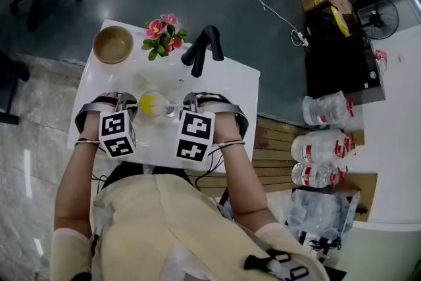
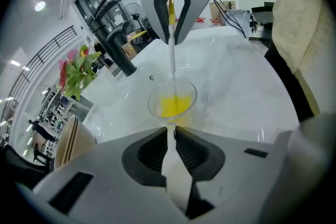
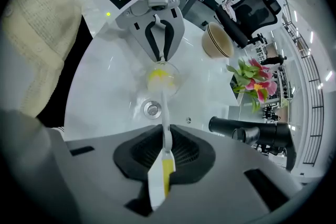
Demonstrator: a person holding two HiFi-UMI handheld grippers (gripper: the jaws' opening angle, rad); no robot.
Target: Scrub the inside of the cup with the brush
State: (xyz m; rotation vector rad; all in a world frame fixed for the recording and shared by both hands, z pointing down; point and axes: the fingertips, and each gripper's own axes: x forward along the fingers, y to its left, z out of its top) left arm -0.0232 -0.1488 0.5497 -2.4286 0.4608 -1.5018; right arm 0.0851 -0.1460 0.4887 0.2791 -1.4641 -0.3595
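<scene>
At the left gripper (image 2: 171, 132): jaws drawn close together, nipping the near wall of the cup (image 2: 173, 98) at its rim. At the right gripper (image 3: 165, 136): jaws pressed on the white-and-yellow handle of the brush (image 3: 164, 107), gripped towards its back end. From those jaws, shaft running straight and slanting down into the cup, with the yellow head inside the clear wall and low in it. Grippers set facing one another across the cup, one on each side, each pointing steeply down, marker cubes uppermost in the head view. Cup upright over the white sink top (image 1: 223, 85), towards the front edge nearest the person (contact between its base and the surface cannot be told from any view). Round drain (image 3: 153, 109) just beside the shaft, between the right gripper and the cup as seen in the right gripper view. Further out on the same top: black faucet (image 1: 202, 49) rising at the back; pink flowers (image 1: 161, 33) with green leaves just to its left; tan bowl (image 1: 113, 44) at the back left corner, well apart from the cup. Off the top: bare forearms (image 1: 75, 187) and a cream garment along the lower edge of the head view; clear water bottles (image 1: 325, 141) with red labels to the right, on and beside wooden slats; dark floor beyond the sink.
</scene>
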